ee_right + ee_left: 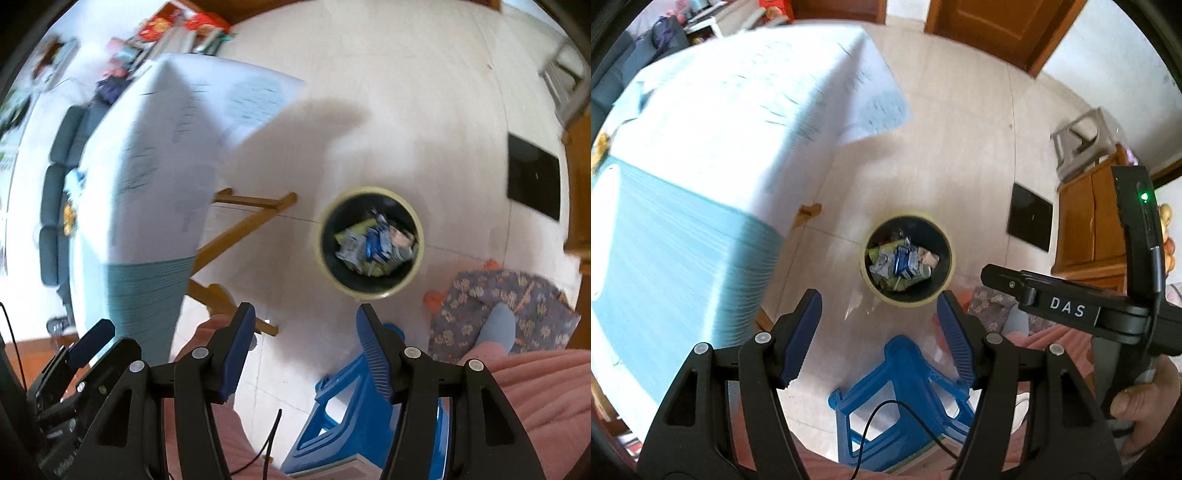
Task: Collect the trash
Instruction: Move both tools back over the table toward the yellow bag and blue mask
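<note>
Hovered over round yellow-rimmed black bin (908, 258) of crumpled wrappers (899, 263). Left claw (877, 334) wide, empty; right claw (306, 350) opening, empty. Probably light, crushable, best pinched at folds.

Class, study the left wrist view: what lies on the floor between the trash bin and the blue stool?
Only bare pale floor separates the trash bin from the blue stool; the left wrist view shows it.

Open floor above bin (908, 258), table (701, 147) left, stool (905, 387) below
</note>
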